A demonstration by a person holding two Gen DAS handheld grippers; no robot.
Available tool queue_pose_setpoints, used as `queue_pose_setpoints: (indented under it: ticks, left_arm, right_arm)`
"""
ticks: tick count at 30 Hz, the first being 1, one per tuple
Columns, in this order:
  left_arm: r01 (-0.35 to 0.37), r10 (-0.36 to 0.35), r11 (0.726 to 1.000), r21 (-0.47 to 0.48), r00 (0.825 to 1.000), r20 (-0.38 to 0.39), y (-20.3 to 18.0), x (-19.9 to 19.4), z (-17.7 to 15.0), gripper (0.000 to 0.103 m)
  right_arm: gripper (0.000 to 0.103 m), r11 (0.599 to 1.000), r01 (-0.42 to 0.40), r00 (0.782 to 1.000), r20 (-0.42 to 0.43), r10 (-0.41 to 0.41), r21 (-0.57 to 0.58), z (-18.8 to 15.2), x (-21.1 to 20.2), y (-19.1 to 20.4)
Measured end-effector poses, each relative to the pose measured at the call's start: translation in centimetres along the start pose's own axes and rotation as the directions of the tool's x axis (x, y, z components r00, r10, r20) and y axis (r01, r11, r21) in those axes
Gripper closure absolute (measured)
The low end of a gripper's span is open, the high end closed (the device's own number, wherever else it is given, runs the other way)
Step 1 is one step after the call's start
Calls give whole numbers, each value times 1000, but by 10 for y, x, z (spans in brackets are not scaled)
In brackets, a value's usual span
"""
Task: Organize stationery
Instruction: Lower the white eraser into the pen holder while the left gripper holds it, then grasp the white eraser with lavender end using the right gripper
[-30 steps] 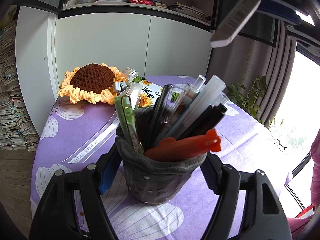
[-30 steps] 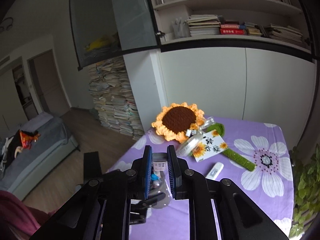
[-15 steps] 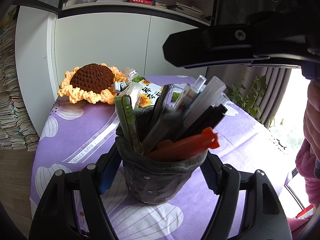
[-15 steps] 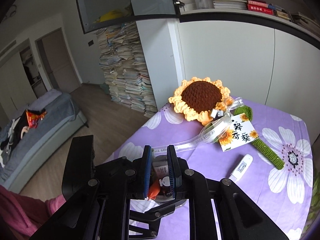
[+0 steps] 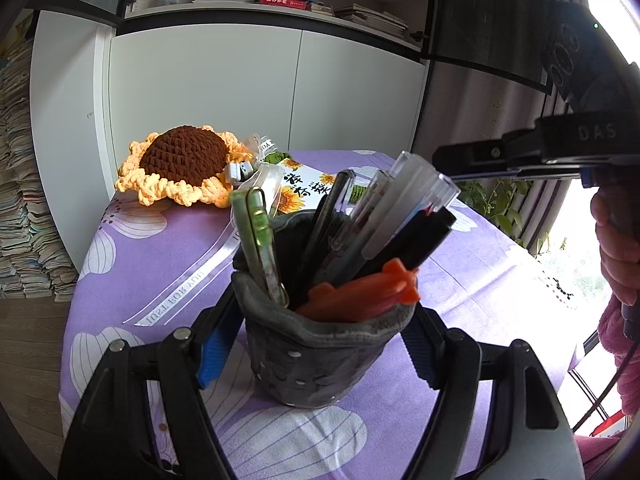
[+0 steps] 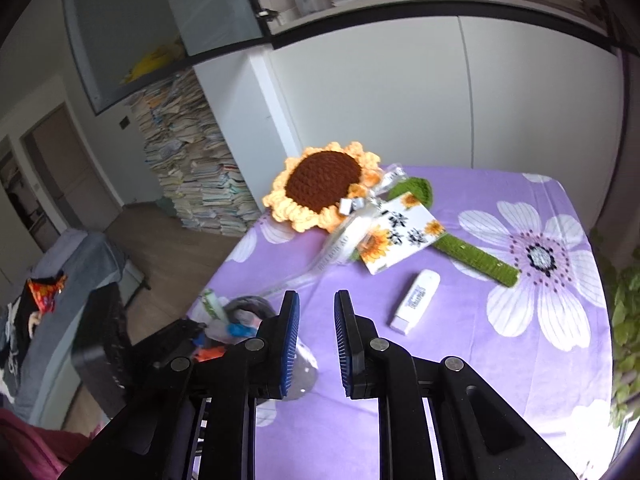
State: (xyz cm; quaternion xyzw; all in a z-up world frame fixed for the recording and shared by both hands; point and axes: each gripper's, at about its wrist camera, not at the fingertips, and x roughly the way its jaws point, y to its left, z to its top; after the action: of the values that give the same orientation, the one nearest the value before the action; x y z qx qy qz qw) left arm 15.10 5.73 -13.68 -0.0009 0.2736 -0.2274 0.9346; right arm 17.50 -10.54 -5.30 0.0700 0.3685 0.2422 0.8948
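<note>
Left wrist view: the left hand-held gripper (image 5: pixel 316 344) pinches the grey pen holder (image 5: pixel 320 352) from both sides, its blue pads pressed to the soft wall. The holder stands upright on the purple flowered surface (image 5: pixel 160 248) and is crowded with pens (image 5: pixel 400 220), a green item (image 5: pixel 256 240) at the left of the rim and an orange tool (image 5: pixel 360 292) lying across the opening.

Right wrist view: the right hand-held gripper (image 6: pixel 316 340) stands with its jaws slightly apart and nothing between them, above bare cloth just right of the holder. A white correction tape (image 6: pixel 416 300) lies flat on the surface, near and to the right of the fingertips. A crocheted sunflower (image 6: pixel 324 188) with a card (image 6: pixel 400 236) lies farther back.
</note>
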Motion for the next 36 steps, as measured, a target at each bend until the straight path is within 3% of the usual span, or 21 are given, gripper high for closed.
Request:
queue_pose_setpoints:
  ticks: [7, 18, 30, 36]
  left_arm:
    - [0, 0, 1000, 0, 1000, 0, 0, 0, 0, 29]
    - [1, -1, 1000, 0, 1000, 1, 1, 0, 1, 29]
    - [-3, 4, 1000, -11, 1000, 19, 0, -5, -2, 31]
    - [-41, 43, 998, -40, 998, 47, 4, -11, -2, 31]
  right_arm:
    - [85, 982, 141, 986, -110, -127, 128, -21, 21, -50]
    - [85, 970, 162, 971, -205, -124, 183, -41, 40, -70]
    - [85, 967, 167, 966, -229, -121, 193, -49, 47, -73]
    - [85, 969, 161, 965, -234, -115, 189, -50, 49, -71]
